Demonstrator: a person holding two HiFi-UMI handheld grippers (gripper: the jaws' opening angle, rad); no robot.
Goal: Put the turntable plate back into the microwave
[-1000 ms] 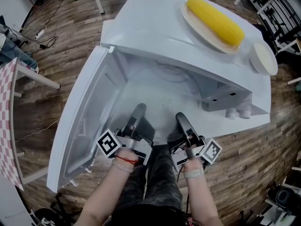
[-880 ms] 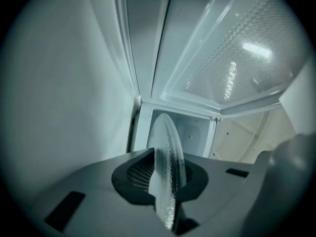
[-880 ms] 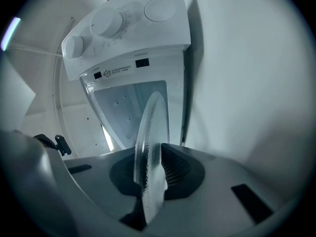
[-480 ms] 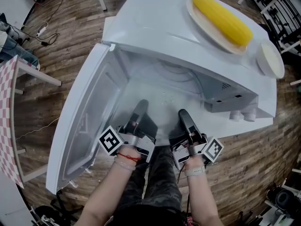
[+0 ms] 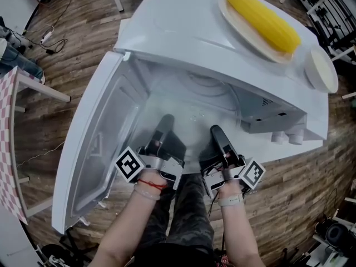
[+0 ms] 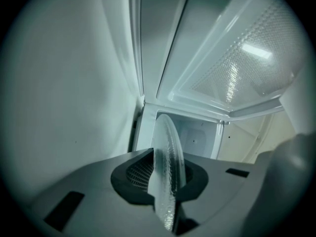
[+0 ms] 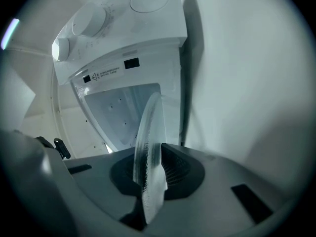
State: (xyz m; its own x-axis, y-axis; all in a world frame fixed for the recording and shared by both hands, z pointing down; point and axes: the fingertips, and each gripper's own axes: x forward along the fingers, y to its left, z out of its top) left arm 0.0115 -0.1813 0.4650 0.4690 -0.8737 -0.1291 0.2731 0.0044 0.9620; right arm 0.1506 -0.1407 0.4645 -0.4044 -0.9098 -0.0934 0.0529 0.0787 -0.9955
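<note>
A person stands at a white microwave [image 5: 183, 26] whose door [image 5: 94, 149] hangs wide open to the left, and looks steeply down on it. On its top sit a cob of corn [image 5: 264, 21] on a tan plate [image 5: 232, 20] and a small white dish [image 5: 321, 70]. Each hand holds a gripper at the mouth of the cavity [image 5: 194, 93]. The left gripper [image 5: 164, 122] and the right gripper [image 5: 217, 132] reach in side by side, near each other. Each gripper's own view shows its jaws clamped on the rim of the clear, ribbed glass turntable plate [image 6: 168, 157], seen edge-on between the dark pads. The plate is therefore carried between the two grippers, at the front of the opening. From above, the clear glass is hard to make out. Over the last second almost nothing has changed. Both grippers stay where they were, their grip is as tight as before, and only the onlooking camera has drifted a little. This seems to be a pause partway through the insertion, with the plate held at the threshold and neither released nor seated. The remaining work, as I judge it, is to carry the plate deeper, lower it onto the cavity floor and only then let go on both sides.
</note>
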